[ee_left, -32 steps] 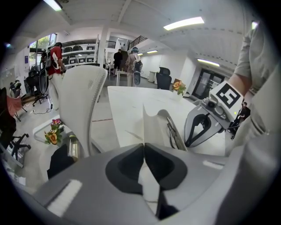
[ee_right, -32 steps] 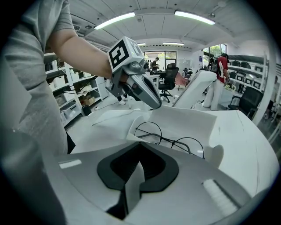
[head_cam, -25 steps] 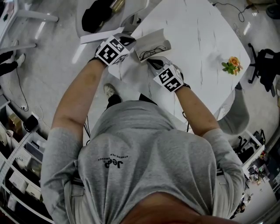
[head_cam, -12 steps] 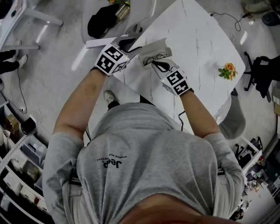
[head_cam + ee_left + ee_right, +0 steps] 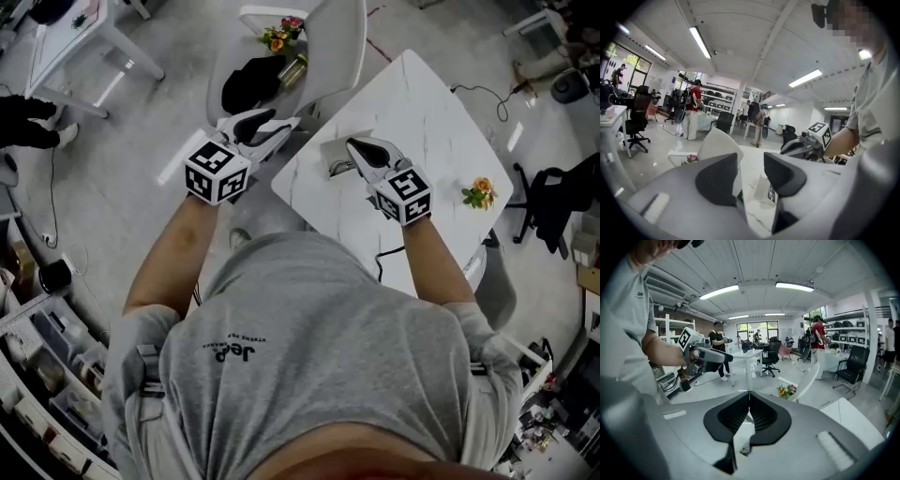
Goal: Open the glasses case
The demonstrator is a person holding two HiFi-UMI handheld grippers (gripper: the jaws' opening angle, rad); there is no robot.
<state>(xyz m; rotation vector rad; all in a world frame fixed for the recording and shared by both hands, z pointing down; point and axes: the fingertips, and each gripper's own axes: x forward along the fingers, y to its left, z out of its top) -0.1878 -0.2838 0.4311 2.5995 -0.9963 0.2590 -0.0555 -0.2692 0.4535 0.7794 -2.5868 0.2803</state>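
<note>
Lying open on the white, grey-veined marble-pattern desk (image 5: 433, 112), the glasses case (image 5: 334, 157) is a pale grey oblong shell with its lid tilted up, and in the head view the tip of the right gripper (image 5: 749, 397) overlaps it. The right gripper's ribbed black jaws are pressed together with nothing between them, while the left gripper (image 5: 750, 172), held off the desk edge, has its smooth, rounded black jaws spread and empty. Each gripper carries a cube of black-and-white square markers, and the person's grey shirt (image 5: 309, 337) bears dark print beginning "Je".
</note>
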